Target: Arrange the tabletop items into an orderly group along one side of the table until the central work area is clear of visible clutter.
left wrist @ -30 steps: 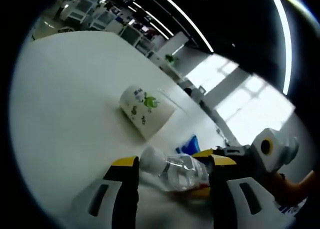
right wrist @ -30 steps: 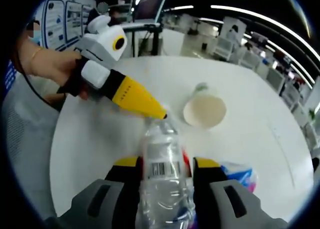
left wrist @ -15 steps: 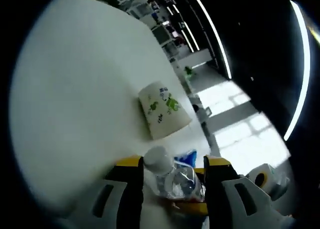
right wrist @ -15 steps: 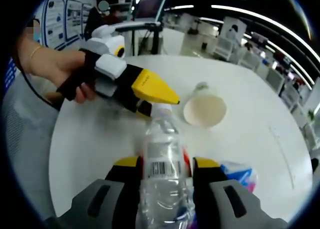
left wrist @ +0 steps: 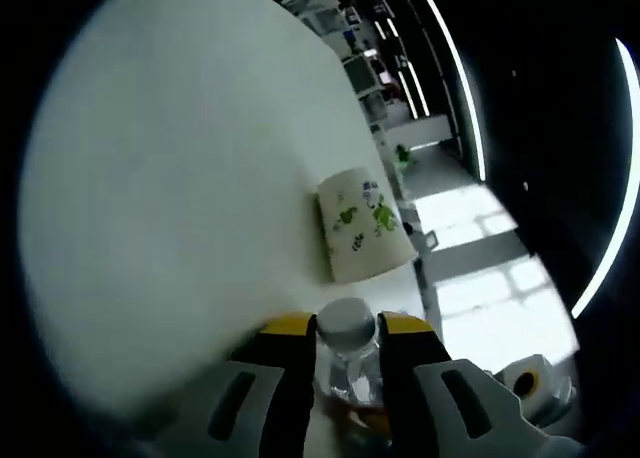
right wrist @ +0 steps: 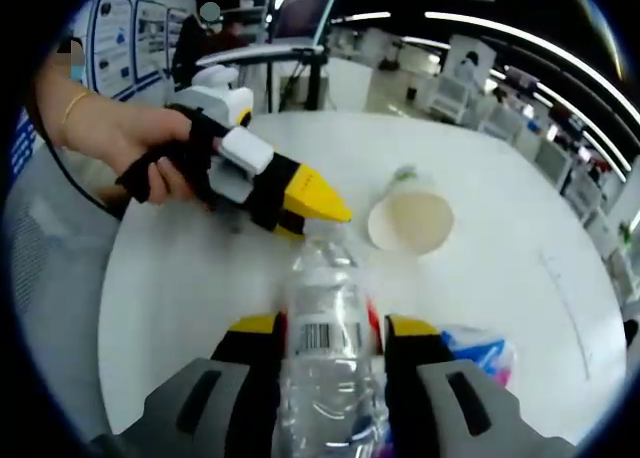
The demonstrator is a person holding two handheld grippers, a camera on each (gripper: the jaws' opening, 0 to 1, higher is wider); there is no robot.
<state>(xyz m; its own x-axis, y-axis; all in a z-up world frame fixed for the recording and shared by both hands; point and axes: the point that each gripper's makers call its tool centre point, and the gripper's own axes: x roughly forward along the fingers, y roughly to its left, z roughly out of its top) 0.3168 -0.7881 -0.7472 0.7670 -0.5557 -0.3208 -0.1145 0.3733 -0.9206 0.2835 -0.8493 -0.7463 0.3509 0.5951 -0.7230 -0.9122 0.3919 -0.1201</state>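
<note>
At frame bottom, both the right gripper (right wrist: 325,338) and left gripper (left wrist: 347,330) clench the bottle (right wrist: 325,318), cup (right wrist: 410,221) above.

Open office, ceiling light strips (right wrist: 520,40), bright windows (left wrist: 480,278)

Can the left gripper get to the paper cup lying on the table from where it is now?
Probably not yet. The left gripper is shut on the bottle cap. The paper cup lies just beyond with bare table between, so the path looks free once it lets go.
</note>
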